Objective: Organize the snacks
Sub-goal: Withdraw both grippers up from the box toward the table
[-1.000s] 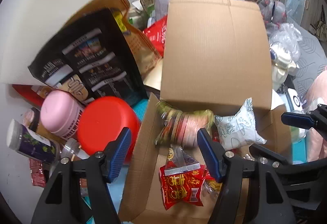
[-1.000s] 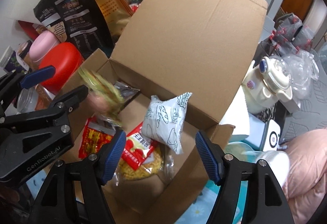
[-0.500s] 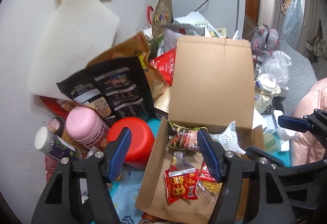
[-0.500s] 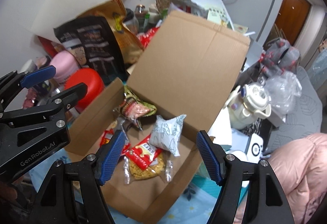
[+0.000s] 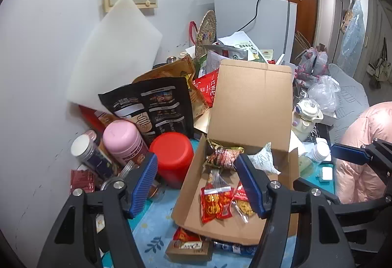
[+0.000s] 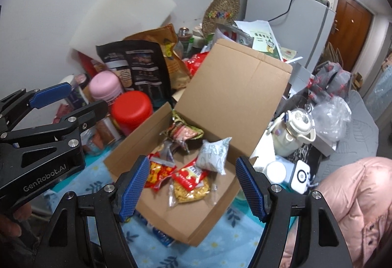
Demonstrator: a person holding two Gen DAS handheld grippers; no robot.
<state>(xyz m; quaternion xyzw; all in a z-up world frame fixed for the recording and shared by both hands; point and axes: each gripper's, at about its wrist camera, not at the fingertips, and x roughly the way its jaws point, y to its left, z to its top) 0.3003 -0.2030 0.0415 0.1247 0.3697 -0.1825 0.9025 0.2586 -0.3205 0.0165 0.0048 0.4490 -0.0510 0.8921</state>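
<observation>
You see a matt brown cardboard box (image 6: 235, 87), glossy plastic snack packets (image 6: 188, 177), a smooth red plastic jar (image 5: 172, 157).

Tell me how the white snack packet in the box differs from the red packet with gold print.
The white snack packet is pale with a thin line drawing; the red packet is bright red with gold print. The white one looks puffed and props up near the box's back wall; the red one lies flat on the floor, nearer the front. Both are sealed, lie inside the open cardboard box, and neither is held.
</observation>
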